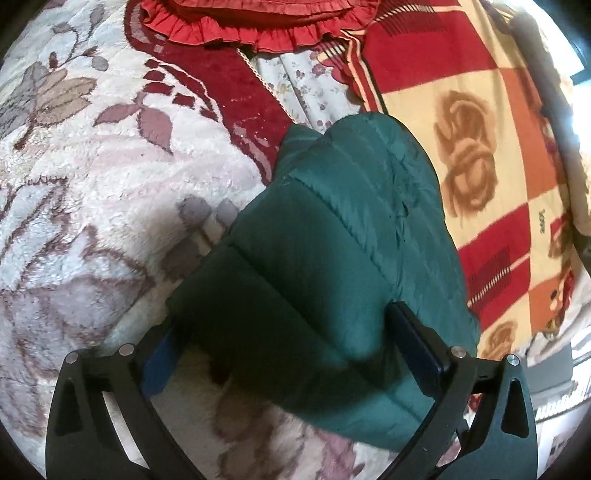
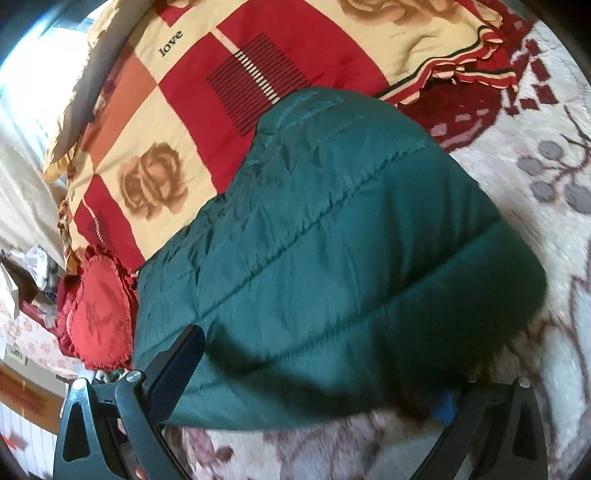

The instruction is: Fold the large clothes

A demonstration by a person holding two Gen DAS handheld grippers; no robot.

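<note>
A dark green quilted puffer jacket (image 1: 343,236) lies bunched on a pale fleece blanket with a floral pattern (image 1: 92,184). My left gripper (image 1: 288,332) stands wide open with the near end of the jacket between its fingers; one finger (image 1: 417,343) lies on top of the fabric, the other (image 1: 162,354) is partly hidden at its left edge. In the right wrist view the jacket (image 2: 332,266) fills the middle. My right gripper (image 2: 317,380) is wide open around its near edge, the left finger (image 2: 177,373) on the fabric, the right finger mostly hidden beneath it.
A red, orange and cream quilt with rose prints (image 1: 491,155) lies along the jacket's far side, also in the right wrist view (image 2: 177,122). A red ruffled cushion (image 1: 258,22) is at the top. A red heart-shaped cushion (image 2: 96,317) lies at the left.
</note>
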